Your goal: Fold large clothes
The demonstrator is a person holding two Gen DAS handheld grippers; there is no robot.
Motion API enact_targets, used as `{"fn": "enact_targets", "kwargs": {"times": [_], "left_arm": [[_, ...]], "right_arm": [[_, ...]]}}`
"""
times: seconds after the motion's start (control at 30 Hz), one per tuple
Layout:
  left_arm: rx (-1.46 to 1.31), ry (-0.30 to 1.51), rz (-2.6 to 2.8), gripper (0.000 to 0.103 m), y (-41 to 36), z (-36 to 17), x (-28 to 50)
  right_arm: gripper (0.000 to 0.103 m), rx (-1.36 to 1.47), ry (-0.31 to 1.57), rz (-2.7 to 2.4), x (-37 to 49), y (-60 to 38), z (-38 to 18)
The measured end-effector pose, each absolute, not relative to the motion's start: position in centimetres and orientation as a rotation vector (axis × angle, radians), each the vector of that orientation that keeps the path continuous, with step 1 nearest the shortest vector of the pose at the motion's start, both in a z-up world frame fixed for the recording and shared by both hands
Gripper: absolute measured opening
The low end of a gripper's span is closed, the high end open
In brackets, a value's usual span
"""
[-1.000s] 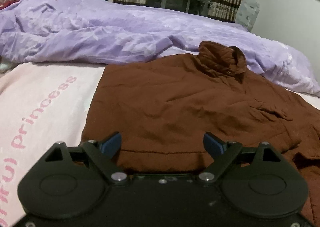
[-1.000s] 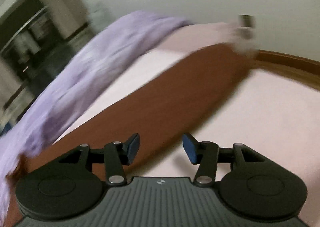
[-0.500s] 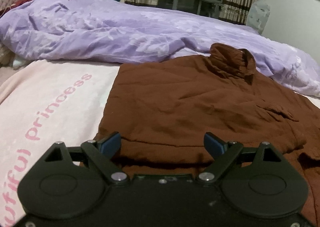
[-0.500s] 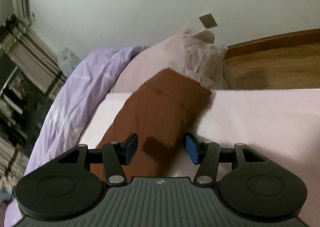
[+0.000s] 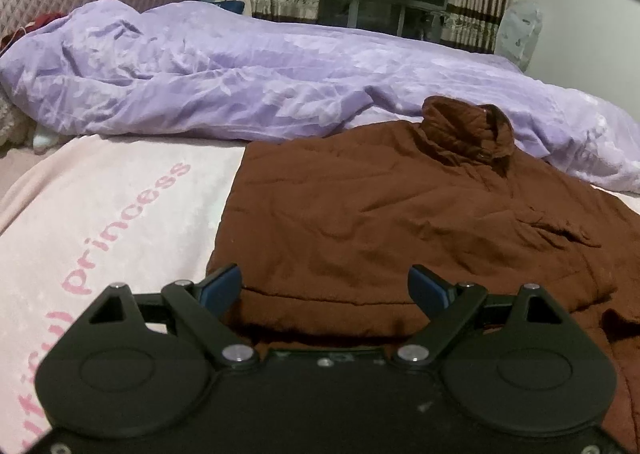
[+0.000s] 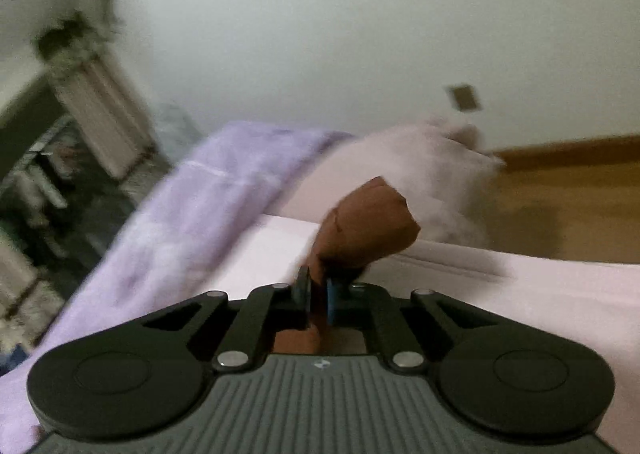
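Note:
A large brown jacket [image 5: 380, 222] lies spread on the bed, collar [image 5: 468, 130] toward the far side, one side folded in along a straight left edge. My left gripper [image 5: 324, 286] is open and empty, hovering just above the jacket's near hem. My right gripper [image 6: 318, 294] is shut on the jacket's brown sleeve [image 6: 368, 230], whose cuff end stands bunched up above the blue pads. The rest of the sleeve is hidden below the gripper body.
A rumpled purple duvet [image 5: 248, 70] lies along the far side of the bed, touching the collar. A pink blanket with "princess" lettering [image 5: 100, 222] covers the bed on the left. The bed's pink edge [image 6: 520, 286], wooden floor [image 6: 560, 198] and white wall show in the right wrist view.
My right gripper has closed on the sleeve and lifted it off the bed. My left gripper has drawn back slightly and stays open.

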State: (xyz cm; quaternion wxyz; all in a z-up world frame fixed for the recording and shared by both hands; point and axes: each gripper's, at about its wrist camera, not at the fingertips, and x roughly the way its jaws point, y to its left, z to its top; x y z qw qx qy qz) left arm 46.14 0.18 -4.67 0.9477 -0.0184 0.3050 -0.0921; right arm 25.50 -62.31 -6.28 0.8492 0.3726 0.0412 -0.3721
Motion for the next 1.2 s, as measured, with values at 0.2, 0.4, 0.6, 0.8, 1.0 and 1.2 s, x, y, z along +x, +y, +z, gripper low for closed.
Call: {"fn": "enact_targets", "kwargs": {"times": [0.2,0.4,0.6,0.8,1.0,1.2], "left_arm": [[-0.062,0.611,-0.220,0.091,0.5,-4.2,45.7],[-0.104,0.629,-0.266,0.091,0.2,-4.2,45.3],[-0.235,0.650,-0.470,0.092,-0.4,-3.4,44.8],[-0.376,0.764,-0.553,0.091,-3.3,-4.5,47.3],[-0.470,0.884,-0.549,0.068,-8.3,-6.5,51.1],[-0.433,0.776,-0.603,0.012,-9.6,-4.2,50.6]], "right_arm": [[0.007,0.583,0.037,-0.456,30.9,-51.2,0.9],[0.017,0.439,0.119,-0.016,38.6,-35.5,2.0],[0.045,0.260,0.389,0.184,43.1,-25.1,-1.7],[0.061,0.365,0.330,0.033,40.2,-31.6,-0.8],[0.062,0.486,0.352,-0.161,37.6,-39.4,-2.4],[0.062,0.487,0.363,-0.175,37.1,-40.0,-4.1]]}}
